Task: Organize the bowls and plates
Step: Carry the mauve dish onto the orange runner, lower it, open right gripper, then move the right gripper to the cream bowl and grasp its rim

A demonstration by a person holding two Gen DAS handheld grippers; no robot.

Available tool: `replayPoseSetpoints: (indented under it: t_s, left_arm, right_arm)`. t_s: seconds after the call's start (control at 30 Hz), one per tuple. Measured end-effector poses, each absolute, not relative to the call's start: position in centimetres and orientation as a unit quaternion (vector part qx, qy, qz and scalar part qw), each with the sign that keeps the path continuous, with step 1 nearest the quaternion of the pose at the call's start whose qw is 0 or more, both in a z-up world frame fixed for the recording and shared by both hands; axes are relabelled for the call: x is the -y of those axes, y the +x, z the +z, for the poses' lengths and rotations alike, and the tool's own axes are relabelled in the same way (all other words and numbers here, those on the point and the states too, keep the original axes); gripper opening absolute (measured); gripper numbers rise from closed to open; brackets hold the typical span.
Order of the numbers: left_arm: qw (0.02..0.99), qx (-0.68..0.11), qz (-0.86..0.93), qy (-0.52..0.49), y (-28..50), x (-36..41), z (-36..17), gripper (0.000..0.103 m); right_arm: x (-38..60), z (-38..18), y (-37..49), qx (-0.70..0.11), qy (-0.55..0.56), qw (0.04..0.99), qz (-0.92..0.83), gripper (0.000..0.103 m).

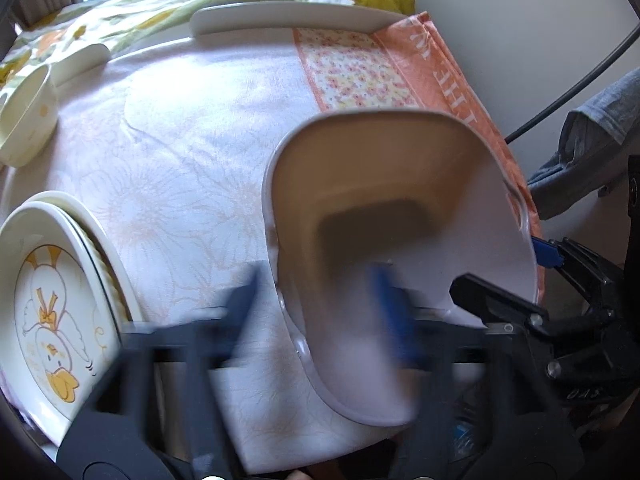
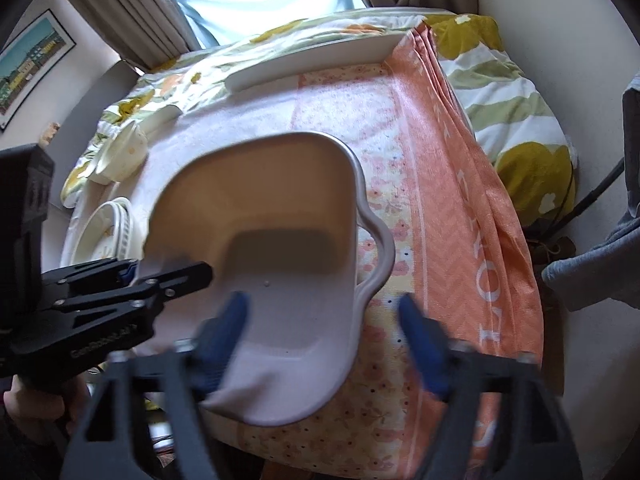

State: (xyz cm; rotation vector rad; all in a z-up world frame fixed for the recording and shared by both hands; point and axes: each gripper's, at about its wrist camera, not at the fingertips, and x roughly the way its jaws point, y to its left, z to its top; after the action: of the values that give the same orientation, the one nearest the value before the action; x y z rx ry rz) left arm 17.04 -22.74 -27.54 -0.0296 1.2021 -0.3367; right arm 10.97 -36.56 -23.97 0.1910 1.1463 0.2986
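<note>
A large white square dish (image 1: 400, 208) with handles is held tilted above the tablecloth. In the right wrist view the dish (image 2: 272, 240) has my left gripper (image 2: 132, 276) clamped on its left rim. In the left wrist view the left gripper (image 1: 316, 300) is blurred, one blue pad inside the dish. My right gripper (image 2: 324, 324) stands open, its left finger over the dish, its right finger outside the rim. It also shows at the dish's right edge in the left wrist view (image 1: 520, 272).
A stack of duck-print plates (image 1: 52, 304) lies at the left. A small cream bowl (image 1: 24, 120) and a small white dish (image 1: 80, 60) sit far left. A long white platter (image 1: 288, 16) lies at the far edge. An orange cloth (image 2: 460, 200) hangs over the right side.
</note>
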Motion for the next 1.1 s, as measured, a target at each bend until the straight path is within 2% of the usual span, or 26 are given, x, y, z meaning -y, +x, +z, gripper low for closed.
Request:
replayPoseSetpoints:
  t_s: [0.03, 0.1, 0.27, 0.5, 0.67, 0.9, 1.1]
  left_arm:
    - [0.818, -0.555, -0.150, -0.015, 17.0, 22.5, -27.2, 0.090]
    - [0.821, -0.549, -0.152, -0.029, 17.1, 22.1, -26.6, 0.095]
    - [0.826, -0.545, -0.142, -0.025, 17.4, 21.8, -25.8, 0.096]
    - [0.840, -0.527, -0.123, -0.033, 16.4, 20.2, -22.4, 0.096]
    - [0.857, -0.504, -0.100, -0.035, 15.0, 18.0, -18.4, 0.096]
    - [0.887, -0.455, -0.056, -0.064, 13.6, 12.0, -12.4, 0.096]
    - [0.900, -0.427, -0.021, -0.085, 14.0, 5.2, -9.4, 0.096]
  right_arm:
    - [36.6, -23.8, 10.8, -0.534, 0.088, 0.828, 0.145, 0.085]
    - [36.8, -23.5, 10.6, -0.527, 0.083, 0.833, 0.146, 0.096]
    - [37.2, -22.7, 9.9, -0.510, 0.067, 0.844, 0.153, 0.102]
    - [36.6, -21.0, 9.6, -0.501, 0.043, 0.850, 0.156, 0.102]
    - [35.8, -17.3, 9.7, -0.481, 0.031, 0.858, 0.176, 0.102]
    - [31.8, -10.7, 10.9, -0.435, -0.009, 0.869, 0.235, 0.102]
    - [25.3, -6.7, 12.9, -0.400, -0.034, 0.872, 0.281, 0.102]
